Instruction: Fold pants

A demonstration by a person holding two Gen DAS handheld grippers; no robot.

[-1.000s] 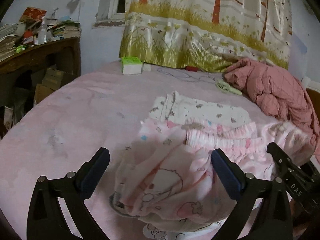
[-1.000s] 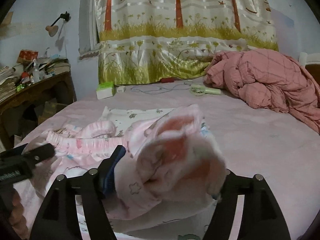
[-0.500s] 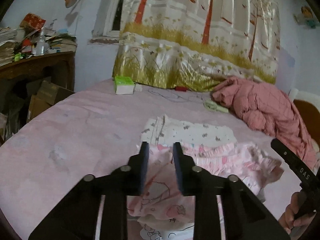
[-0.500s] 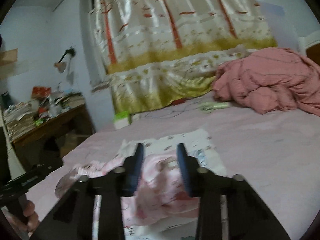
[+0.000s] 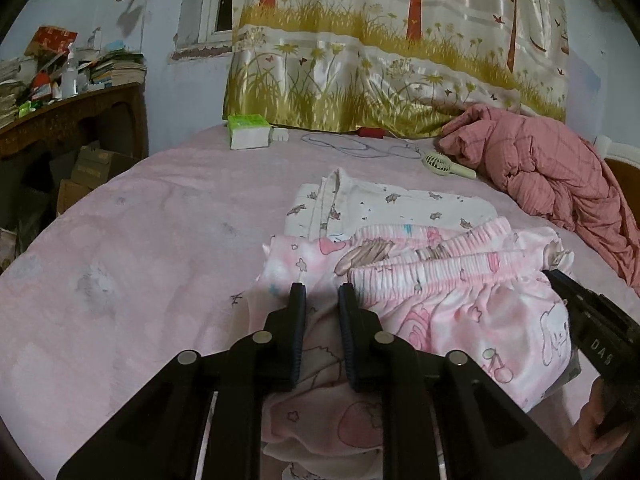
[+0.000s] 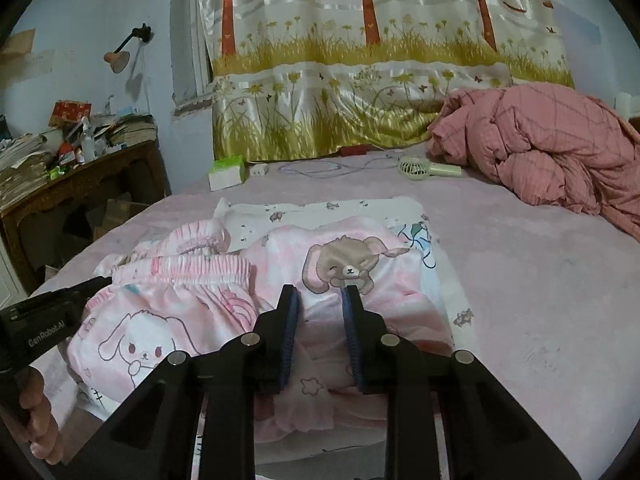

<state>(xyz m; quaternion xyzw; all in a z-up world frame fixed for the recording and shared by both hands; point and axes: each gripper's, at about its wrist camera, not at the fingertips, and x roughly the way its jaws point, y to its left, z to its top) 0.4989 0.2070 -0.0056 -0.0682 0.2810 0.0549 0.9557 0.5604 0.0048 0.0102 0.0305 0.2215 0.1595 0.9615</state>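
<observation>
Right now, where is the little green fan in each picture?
Left wrist view: the green fan lies upper right of middle, on the bed just left of the red quilt.
Right wrist view: the green fan lies upper right of middle, again beside the red quilt.
Shared landmark: the green tissue pack.

Two matte black handheld grippers are pictured, the left gripper [image 5: 322, 294] and the right gripper [image 6: 318, 296], each with angular arms studded with round silver screws. Ribbed dark blue pads [image 6: 290, 320] line the fingers. White lettering is printed on both bodies.
</observation>
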